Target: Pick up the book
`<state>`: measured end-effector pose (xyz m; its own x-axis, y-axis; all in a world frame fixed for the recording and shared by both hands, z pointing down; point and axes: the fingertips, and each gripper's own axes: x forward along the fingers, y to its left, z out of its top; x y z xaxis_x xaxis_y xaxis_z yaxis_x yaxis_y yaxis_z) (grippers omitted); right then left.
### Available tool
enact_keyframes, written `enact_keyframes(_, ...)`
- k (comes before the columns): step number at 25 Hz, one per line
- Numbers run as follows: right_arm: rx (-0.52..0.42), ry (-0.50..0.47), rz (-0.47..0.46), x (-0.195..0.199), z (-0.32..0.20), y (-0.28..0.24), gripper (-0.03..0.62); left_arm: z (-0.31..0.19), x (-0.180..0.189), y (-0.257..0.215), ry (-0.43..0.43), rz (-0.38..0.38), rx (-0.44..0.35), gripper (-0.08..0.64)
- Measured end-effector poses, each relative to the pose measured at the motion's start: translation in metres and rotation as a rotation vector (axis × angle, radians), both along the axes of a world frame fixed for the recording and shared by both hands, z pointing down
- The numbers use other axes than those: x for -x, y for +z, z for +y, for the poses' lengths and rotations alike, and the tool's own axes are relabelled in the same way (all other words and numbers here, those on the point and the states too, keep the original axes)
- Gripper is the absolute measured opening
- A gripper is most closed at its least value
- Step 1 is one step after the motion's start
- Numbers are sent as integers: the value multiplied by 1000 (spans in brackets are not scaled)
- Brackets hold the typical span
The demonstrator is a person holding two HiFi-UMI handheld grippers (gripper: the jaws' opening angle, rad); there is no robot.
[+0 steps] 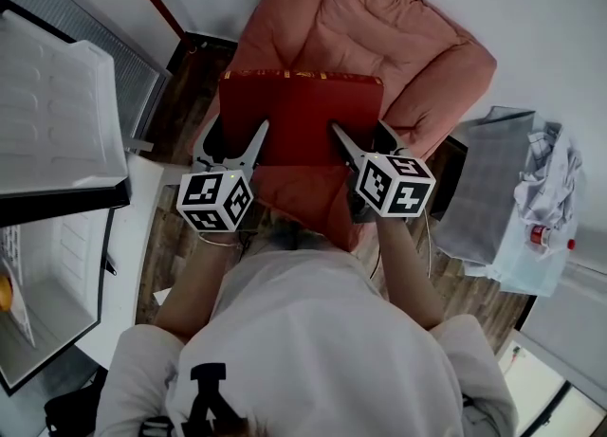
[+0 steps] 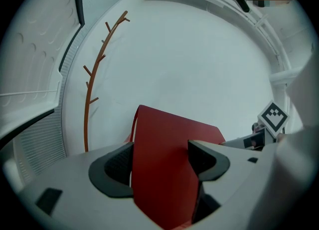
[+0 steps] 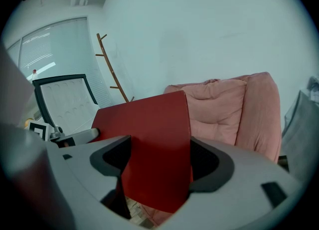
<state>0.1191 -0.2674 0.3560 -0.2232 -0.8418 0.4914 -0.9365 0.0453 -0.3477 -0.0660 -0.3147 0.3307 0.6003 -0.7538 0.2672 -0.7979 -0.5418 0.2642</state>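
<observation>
The right gripper (image 3: 158, 160) had its two dark jaws pressed against a red book (image 3: 149, 124), one on each side, with the cover rising upright between them and bending slightly toward the left. Behind the book stood a pink padded armchair (image 3: 229, 109), its back against a plain white wall (image 3: 199, 24). A thin brown coat stand (image 3: 112, 74) leaned near the wall to the left, beside window blinds (image 3: 55, 49) and a black-framed office chair (image 3: 67, 102). At the far left edge, the left gripper (image 3: 52, 135) showed its marker cube beside the book's other side.
</observation>
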Motion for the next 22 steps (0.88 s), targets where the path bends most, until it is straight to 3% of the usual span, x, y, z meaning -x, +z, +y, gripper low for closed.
enact_keyframes(22,-55,22,-2,15,29,-5,371,27,14,-8,9,4,-54,328)
